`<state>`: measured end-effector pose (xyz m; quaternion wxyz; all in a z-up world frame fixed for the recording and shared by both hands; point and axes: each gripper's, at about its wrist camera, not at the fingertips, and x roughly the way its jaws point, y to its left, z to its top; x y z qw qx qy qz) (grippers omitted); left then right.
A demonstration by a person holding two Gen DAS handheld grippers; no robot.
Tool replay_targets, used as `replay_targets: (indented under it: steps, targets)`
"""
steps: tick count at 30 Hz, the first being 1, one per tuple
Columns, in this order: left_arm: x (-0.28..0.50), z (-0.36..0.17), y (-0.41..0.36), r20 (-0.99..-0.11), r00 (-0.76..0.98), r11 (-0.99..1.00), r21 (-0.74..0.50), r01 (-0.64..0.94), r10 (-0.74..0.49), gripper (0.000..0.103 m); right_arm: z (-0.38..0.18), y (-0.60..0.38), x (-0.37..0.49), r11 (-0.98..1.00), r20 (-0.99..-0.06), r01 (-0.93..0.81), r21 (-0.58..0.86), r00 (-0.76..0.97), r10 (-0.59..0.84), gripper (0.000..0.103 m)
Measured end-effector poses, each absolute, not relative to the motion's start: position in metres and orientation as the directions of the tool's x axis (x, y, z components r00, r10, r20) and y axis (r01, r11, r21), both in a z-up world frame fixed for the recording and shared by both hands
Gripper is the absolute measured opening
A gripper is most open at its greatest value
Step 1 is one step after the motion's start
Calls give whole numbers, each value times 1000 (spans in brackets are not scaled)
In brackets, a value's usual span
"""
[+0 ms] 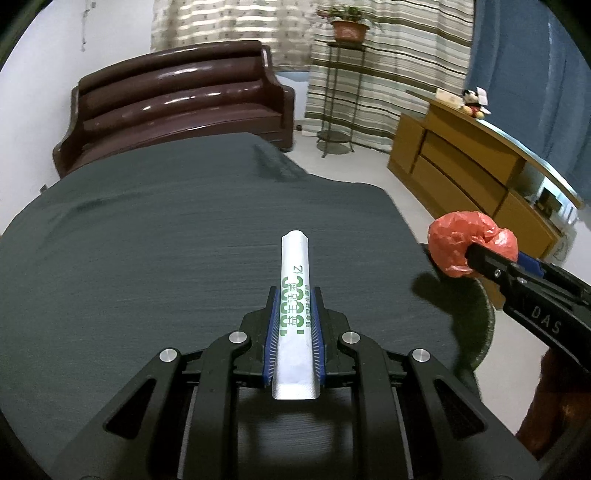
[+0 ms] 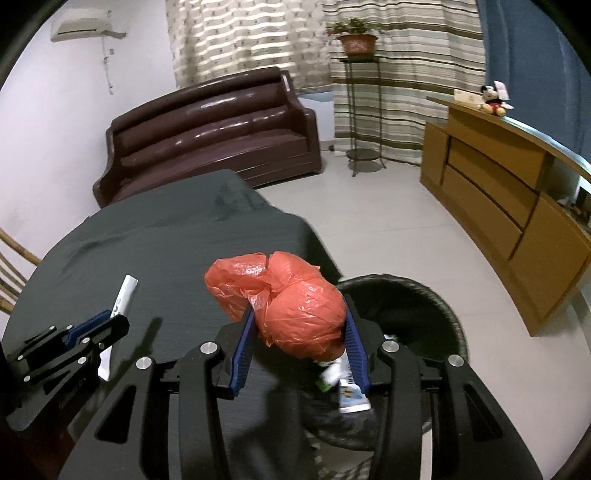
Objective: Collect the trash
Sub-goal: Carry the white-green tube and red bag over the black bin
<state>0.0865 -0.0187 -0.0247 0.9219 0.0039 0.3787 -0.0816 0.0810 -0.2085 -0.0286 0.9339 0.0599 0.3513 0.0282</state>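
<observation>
White sachet (image 1: 295, 306) clamped lengthwise, crumpled red bag (image 2: 291, 306) pinched

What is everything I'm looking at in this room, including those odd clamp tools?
Sachet: one, white with green print, clamped in the left tool.
Crumpled plastic bag: one, red-orange, clamped in the right tool.
Bin: one, dark, on the floor at the table's right edge, some packaging inside.
Table cloth: one, dark grey, covering the table.
Sofa: one, dark brown, beyond the table.
Potted plant: one, terracotta pot, on a metal stand by the curtains.
Cabinet: one, light wood, right wall.
Plush toy: one, black, red and yellow, on the cabinet.
Air conditioner: one, white, upper left wall.
Left gripper: black with blue pads, shut on the sachet.
Right gripper: same, shut on the bag.
</observation>
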Motion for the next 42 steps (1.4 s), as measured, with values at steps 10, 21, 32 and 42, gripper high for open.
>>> replay_targets:
  steps: [10,21,32,42]
  targets:
    - [89,-28,-67,-698,689,971,-40,234,-195,16,-35,-250,76,987,-658,81,140,752,32,44]
    - [92,-34,-110,-699,677,954,-22,300,-229,16,-41,-275,74,980,-663,139,142,749,-10,44]
    - [99,-38,-138,-703,666,941,-13,337,-248,16,-47,-293,78,974,-669,169,148,743,-27,44]
    - [111,-41,-153,-708,662,939,-3,345,-245,16,-53,-298,84,971,-680,187,151,732,-35,44]
